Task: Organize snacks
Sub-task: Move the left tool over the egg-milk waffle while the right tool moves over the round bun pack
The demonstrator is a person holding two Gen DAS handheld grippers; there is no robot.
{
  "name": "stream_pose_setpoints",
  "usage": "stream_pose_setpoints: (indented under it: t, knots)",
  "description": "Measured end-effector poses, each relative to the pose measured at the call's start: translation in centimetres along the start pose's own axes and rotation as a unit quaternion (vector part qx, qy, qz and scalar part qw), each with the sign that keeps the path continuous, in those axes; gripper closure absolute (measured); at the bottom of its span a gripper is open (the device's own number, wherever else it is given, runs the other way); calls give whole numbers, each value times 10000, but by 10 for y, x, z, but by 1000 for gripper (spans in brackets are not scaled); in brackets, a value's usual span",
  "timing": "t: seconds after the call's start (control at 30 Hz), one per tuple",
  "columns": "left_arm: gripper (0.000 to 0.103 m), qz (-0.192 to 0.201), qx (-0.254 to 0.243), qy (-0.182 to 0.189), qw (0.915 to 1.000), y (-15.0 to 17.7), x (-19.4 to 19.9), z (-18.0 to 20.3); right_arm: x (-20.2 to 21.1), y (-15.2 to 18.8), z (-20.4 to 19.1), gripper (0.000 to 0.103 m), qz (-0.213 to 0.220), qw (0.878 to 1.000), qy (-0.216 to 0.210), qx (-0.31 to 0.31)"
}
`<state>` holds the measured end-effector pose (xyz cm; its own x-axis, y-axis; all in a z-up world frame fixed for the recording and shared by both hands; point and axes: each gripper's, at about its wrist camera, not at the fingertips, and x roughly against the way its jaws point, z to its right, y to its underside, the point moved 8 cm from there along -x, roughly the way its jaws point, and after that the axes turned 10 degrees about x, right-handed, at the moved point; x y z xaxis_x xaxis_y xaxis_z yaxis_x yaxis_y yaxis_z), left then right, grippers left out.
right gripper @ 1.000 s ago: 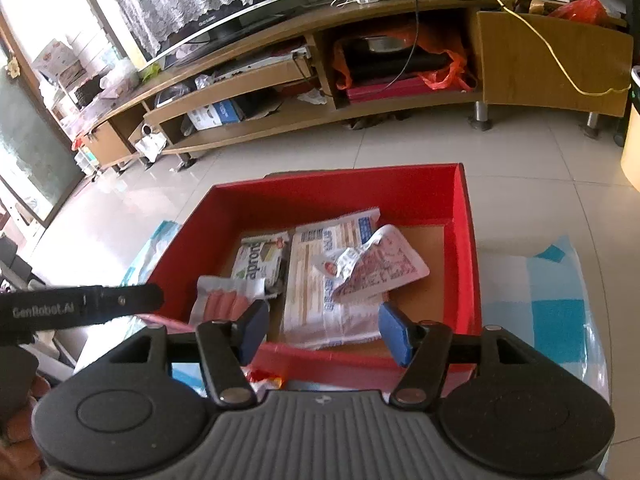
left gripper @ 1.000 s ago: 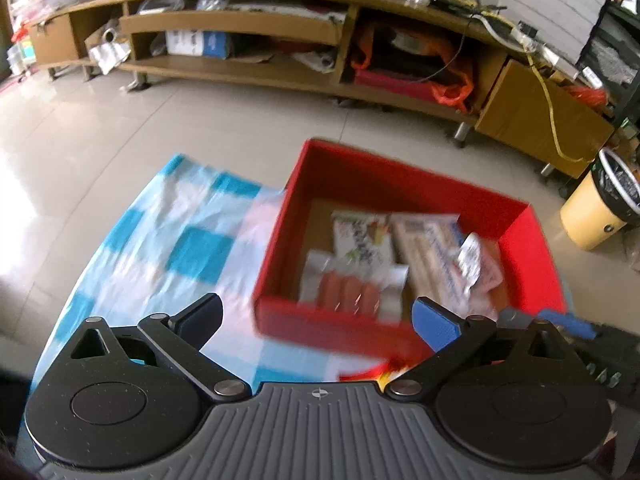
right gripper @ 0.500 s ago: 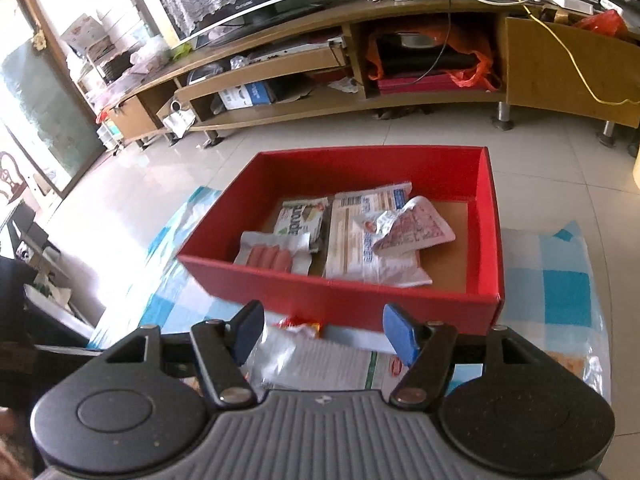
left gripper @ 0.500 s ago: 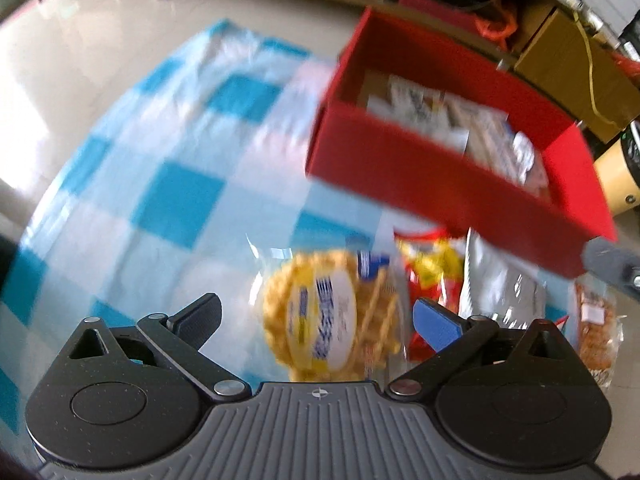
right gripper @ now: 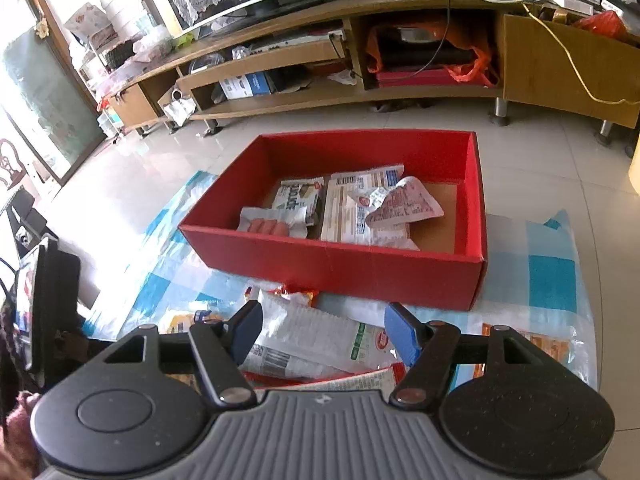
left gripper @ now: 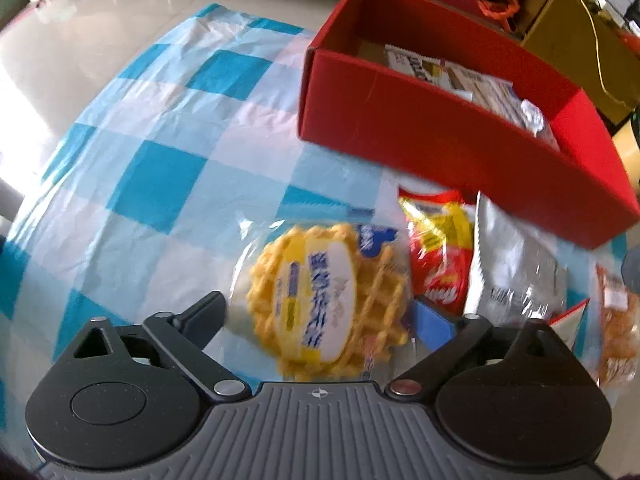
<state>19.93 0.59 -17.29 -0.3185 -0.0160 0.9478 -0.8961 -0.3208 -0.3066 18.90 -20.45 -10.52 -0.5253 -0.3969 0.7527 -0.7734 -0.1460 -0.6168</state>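
Note:
A round yellow waffle packet (left gripper: 328, 300) lies on the blue-and-white checked cloth (left gripper: 160, 140), right between the fingers of my left gripper (left gripper: 320, 316). The jaws are closing around it, their pads at the wrapper's edges without squeezing it. Beside it lie a red-and-yellow packet (left gripper: 436, 248), a silver packet (left gripper: 516, 272) and an orange snack bag (left gripper: 616, 328). The red box (left gripper: 440, 152) (right gripper: 340, 264) behind holds several packets. My right gripper (right gripper: 325, 326) hovers partly open above a white packet (right gripper: 320, 340), gripping nothing.
The cloth (right gripper: 552, 272) sits on a pale tiled floor. A long wooden TV stand (right gripper: 360, 92) with cluttered shelves runs along the back. The other hand-held gripper's body (right gripper: 44, 300) shows at the left edge of the right wrist view. A yellow bin (right gripper: 634, 172) stands far right.
My left gripper swung down from the red box to the waffle packet, and its jaws narrowed around it. My right gripper drew back from the box, bringing the white packet into view.

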Motion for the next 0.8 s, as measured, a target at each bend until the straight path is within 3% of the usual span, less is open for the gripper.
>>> stream_pose_setpoints:
  t: [0.13,0.33,0.5,0.6,0.73,0.8]
  knots:
    - [17,5,-133,-93,9999,15,10,-13,5,10,-7,39,-90,9999,21,107]
    - [19,-354,-250,-82,9990,54,25,-32,22,41,-6,39,-305,9994,54,-118]
    - [14,-417,-382,10,9984,75,30,-38,32,75,5,35,-449,9968,185,-638]
    - [5,-393,-343,27,9986,72,27,-37,23,95,11,34,-653,9909,43,-1178]
    - [0,-342,-424,-24,9985,74,22,-33,7,100,2,34,-795,9950,288,-533]
    - [0,-266,-586,-122,9979,78,23,-30,-2,102,-2,27,-903,9950,261,-347]
